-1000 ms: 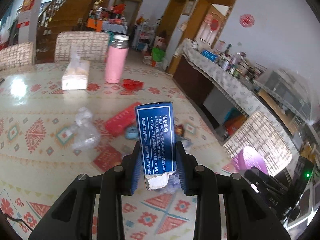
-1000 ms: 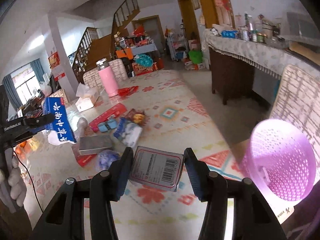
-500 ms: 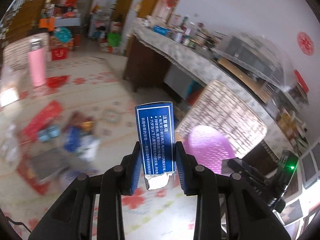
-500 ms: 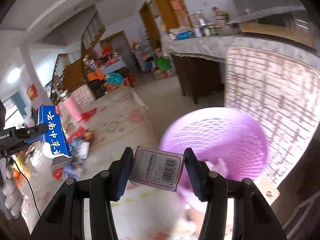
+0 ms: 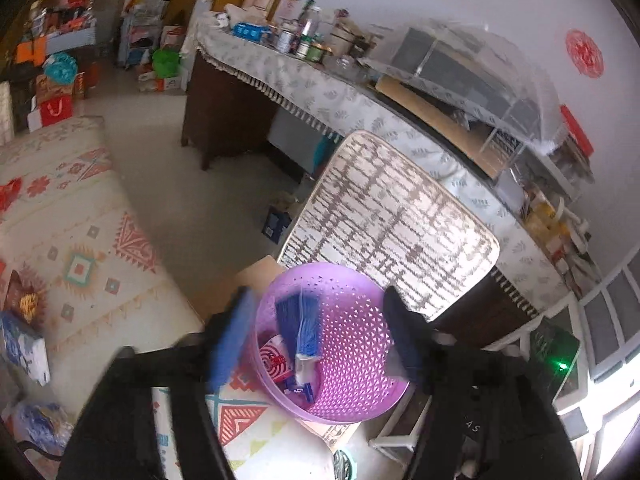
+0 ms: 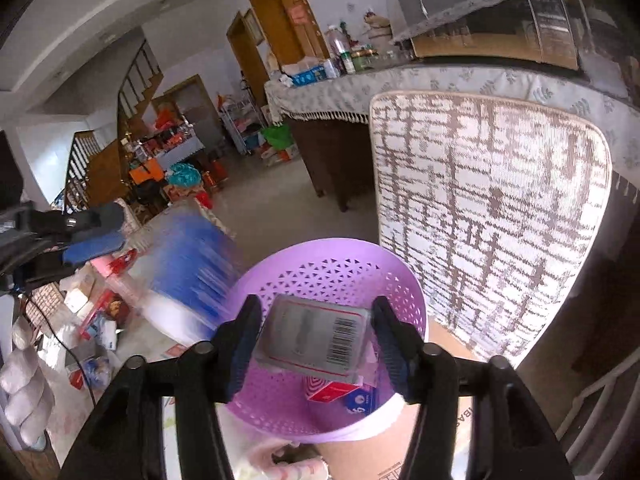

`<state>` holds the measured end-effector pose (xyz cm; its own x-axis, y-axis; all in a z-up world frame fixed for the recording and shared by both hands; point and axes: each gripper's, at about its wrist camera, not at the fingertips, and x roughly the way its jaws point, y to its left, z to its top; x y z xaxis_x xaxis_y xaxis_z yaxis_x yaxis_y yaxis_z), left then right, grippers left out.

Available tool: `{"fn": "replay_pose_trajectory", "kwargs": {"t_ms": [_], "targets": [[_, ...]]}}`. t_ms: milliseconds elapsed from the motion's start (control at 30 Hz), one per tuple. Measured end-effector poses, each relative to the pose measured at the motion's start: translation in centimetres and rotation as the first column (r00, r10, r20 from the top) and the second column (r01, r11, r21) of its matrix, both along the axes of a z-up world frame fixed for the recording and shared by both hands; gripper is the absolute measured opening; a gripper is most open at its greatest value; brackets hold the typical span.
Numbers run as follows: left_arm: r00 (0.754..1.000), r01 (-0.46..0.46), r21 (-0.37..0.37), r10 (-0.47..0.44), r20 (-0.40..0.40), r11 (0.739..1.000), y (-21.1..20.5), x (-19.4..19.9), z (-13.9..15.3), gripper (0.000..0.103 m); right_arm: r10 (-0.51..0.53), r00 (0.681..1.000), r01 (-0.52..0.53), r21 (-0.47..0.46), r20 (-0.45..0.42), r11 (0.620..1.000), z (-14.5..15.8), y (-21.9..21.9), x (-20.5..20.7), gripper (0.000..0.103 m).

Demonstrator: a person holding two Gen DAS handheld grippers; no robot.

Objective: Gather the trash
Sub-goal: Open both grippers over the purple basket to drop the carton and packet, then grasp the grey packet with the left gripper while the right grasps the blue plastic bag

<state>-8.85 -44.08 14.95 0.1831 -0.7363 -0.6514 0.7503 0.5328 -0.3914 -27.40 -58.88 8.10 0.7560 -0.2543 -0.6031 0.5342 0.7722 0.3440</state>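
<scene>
A purple perforated basket [image 5: 352, 360] stands on a cardboard box beside the table. My left gripper [image 5: 320, 336] hangs over it with its jaws opening; the blue carton [image 5: 300, 320] has left the pads and is dropping into the basket. In the right wrist view that carton is a blue blur [image 6: 192, 264] just right of the left gripper [image 6: 102, 229]. My right gripper [image 6: 316, 344] is over the basket [image 6: 332, 272] too, jaws opening. The grey barcoded box [image 6: 316, 336] lies loose between them. A red coil-printed box [image 6: 332, 388] lies on the basket's bottom.
A chair back with a brown woven pattern [image 5: 392, 216] rises right behind the basket. The patterned tablecloth [image 5: 80, 240] to the left carries more wrappers and packets [image 6: 96, 320]. A cloth-covered sideboard [image 5: 320, 92] runs along the wall. A gloved hand [image 6: 24, 392] holds the left gripper.
Both grippers swung from the table to over the purple basket. Both have opened: the blue carton has dropped out of the left one, and the grey box is loose in the right.
</scene>
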Motion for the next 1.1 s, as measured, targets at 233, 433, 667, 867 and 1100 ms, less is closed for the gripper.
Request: {"fn": "replay_pose_trajectory", "kwargs": {"t_ms": [233,433,667,867,1100], "targets": [[0.993,-0.097,0.061,0.092,0.079,0.993,6.4,-0.2,-0.4,0.078,0.053,0.998,-0.053,0.042,0.016,0.998,-1.0,1.2,0.5,0.072],[0.974,-0.222,0.093,0.215,0.076,0.971,14.1,1.5,-1.3,0.078,0.141,0.990,-0.142,0.068,0.013,0.988,-1.5,4.2,2.0,0.076],[0.898,-0.440,0.168,0.434,0.075,0.882,24.6,6.9,-3.9,0.078,0.274,0.962,-0.273,0.075,0.004,0.959,-1.6,9.7,5.0,0.079],[0.916,-0.399,0.257,0.395,0.070,0.880,28.9,12.6,-6.8,0.078,0.330,0.944,-0.326,0.103,-0.024,0.940,-3.0,13.1,6.9,0.080],[0.968,-0.245,0.343,0.250,0.031,0.907,28.0,15.6,-10.0,0.078,0.354,0.934,-0.348,0.097,-0.056,0.933,-3.0,15.9,8.1,0.080]]}}
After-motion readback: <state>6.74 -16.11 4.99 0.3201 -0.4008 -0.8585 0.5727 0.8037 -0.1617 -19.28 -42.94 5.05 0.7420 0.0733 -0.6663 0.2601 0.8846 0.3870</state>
